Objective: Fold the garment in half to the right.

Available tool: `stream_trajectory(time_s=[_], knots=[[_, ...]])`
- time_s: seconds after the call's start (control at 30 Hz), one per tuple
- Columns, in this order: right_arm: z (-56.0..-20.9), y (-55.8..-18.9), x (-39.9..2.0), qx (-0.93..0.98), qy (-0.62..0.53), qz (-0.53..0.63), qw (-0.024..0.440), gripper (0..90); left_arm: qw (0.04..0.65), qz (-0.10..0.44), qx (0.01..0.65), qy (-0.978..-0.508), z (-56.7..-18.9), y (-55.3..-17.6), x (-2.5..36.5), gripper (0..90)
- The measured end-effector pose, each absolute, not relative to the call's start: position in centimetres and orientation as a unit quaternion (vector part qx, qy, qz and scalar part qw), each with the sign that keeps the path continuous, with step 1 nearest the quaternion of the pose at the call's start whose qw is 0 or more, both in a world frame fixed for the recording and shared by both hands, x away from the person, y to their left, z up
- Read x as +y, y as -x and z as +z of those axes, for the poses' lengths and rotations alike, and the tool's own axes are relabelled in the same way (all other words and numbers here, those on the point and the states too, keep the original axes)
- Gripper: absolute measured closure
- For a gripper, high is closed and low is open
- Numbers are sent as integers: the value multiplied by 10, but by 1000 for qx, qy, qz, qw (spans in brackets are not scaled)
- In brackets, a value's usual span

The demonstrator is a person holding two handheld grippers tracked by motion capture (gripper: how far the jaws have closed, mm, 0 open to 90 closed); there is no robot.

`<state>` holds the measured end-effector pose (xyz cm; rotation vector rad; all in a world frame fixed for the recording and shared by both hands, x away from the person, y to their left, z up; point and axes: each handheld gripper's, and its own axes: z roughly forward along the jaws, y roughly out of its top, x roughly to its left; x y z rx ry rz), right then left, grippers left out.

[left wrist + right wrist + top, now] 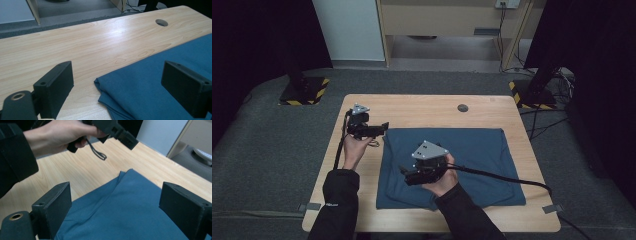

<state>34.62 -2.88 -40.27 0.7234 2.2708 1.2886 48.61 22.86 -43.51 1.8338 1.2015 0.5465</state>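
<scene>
In the high view the right gripper [404,172] hangs over the folded blue cloth [472,150], nearest the person, its nose pointing toward nine o'clock. Its fingers [53,206] stand wide apart with nothing between them, and in the right gripper view the cloth's corner lies just beyond and below them.

The cloth lies flat on the wooden bench [422,107], covering the middle and the three o'clock half, with its near edge toward six o'clock.

Farther off, toward ten o'clock from the cloth, the left gripper [382,127] is held above bare wood just beside the cloth's far left corner, pointing toward three o'clock. Its fingers [56,86] are also spread wide and empty; in the left gripper view the cloth's layered corner sits between and below them, untouched.

Beyond, at twelve o'clock near the bench's far edge, there is a round cable hole [462,108].
</scene>
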Motion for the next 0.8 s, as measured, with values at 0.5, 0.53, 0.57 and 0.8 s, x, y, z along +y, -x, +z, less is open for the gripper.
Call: stream_trajectory(time_s=[0.5, 0.53, 0.57, 0.8], knots=[[-446, -333, -4, 833, -267, 446, 190, 106, 418, 200, 493, -737, -475, -488, 230, 113], [-449, -332, -2, 834, -268, 444, 188, 105, 417, 198, 492, -738, -477, -488, 230, 114], [-453, -331, 0, 836, -268, 441, 186, 105, 415, 197, 492, -739, -479, -487, 229, 113], [-471, -325, 13, 846, -263, 429, 174, 104, 402, 187, 492, -750, -493, -488, 226, 113]])
